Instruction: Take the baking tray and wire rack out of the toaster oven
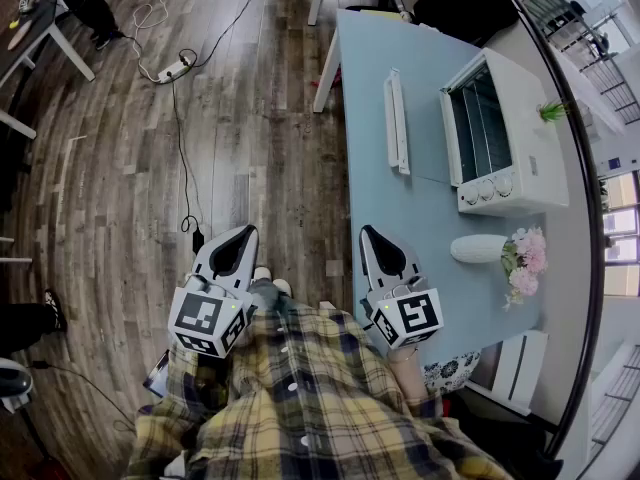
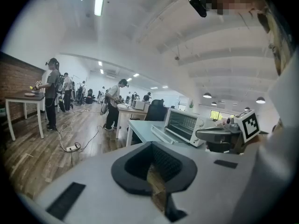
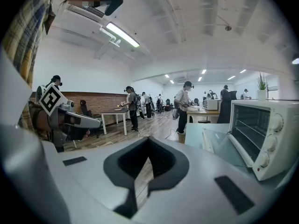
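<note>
The white toaster oven (image 1: 505,133) stands on the pale blue table (image 1: 400,218), its glass door (image 1: 425,128) folded down flat with the handle (image 1: 397,123) toward the table's left edge. Thin wire rack bars (image 1: 478,123) show inside; I cannot make out a baking tray. My left gripper (image 1: 245,233) hangs over the wooden floor, left of the table, shut and empty. My right gripper (image 1: 368,233) is over the table's near left corner, short of the oven, also shut and empty. The oven (image 2: 184,124) shows in the left gripper view and, close at right (image 3: 261,134), in the right gripper view.
A white vase (image 1: 480,248) with pink flowers (image 1: 525,263) lies on the table just in front of the oven. A small green plant (image 1: 553,111) sits on the oven's top. A power strip and cables (image 1: 175,68) lie on the floor; several people stand at other tables (image 2: 114,108).
</note>
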Demonstrator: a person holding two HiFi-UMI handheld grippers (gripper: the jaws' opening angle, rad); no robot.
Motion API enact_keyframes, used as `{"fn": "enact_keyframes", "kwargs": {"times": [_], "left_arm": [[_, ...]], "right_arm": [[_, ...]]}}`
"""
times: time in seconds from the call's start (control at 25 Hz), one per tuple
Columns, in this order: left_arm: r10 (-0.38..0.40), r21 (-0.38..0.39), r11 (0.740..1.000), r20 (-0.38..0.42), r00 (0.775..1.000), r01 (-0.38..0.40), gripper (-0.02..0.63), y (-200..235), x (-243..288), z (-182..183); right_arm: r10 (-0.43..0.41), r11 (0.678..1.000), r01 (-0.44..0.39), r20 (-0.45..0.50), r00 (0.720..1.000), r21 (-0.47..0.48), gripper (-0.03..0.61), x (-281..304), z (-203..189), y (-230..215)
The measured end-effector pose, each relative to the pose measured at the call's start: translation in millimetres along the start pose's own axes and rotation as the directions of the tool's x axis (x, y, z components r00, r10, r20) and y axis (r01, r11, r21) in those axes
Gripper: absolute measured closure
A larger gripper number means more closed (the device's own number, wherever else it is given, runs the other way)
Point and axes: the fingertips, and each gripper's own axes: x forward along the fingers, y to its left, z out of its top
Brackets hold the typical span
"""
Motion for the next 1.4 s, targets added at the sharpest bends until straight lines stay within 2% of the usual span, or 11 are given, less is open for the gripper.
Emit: {"fn": "enact_keyframes", "kwargs": {"times": [0.16,0.28,0.4,0.6,0.88,1.12,1.4], "left_arm": [[0.009,0.004,1.000,0.000,1.000,-0.009,0.623,3.5,-5.8,0.5],[0.014,0.013,1.000,-0.003,1.000,-0.014,0.623,1.2,-5.6,-0.1],[0.019,0.005,1.000,0.004,1.000,-0.019,0.575,1.1,-7.4,2.2],[0.019,-0.025,1.000,0.026,0.999,-0.018,0.501,1.6,-12.4,4.4],[-0.020,-0.025,0.999,0.019,1.000,0.020,0.431,4.1,11.0,1.4],[-0.025,-0.037,0.999,0.040,0.999,0.026,0.399,55.5,43.8,22.7],[-0.011,-0.023,1.000,0.077,0.997,0.013,0.373,137.5,93.3,79.9]], "right_arm": [[0.017,1.000,-0.017,0.009,1.000,0.004,0.575,0.4,1.9,7.4],[0.049,0.998,-0.051,0.040,0.998,0.040,0.574,-0.9,3.0,9.6],[0.082,0.994,-0.085,0.059,0.995,0.066,0.568,-0.2,4.4,13.6],[0.109,0.989,-0.118,0.093,0.990,0.092,0.443,-1.9,10.4,20.7],[0.117,0.984,-0.128,0.093,0.989,0.125,0.356,15.9,7.1,12.3],[0.092,0.987,-0.102,0.082,0.992,0.124,0.339,73.9,18.1,-3.5],[0.042,0.993,-0.051,0.091,0.995,0.103,0.333,152.6,53.2,-32.7]]}}
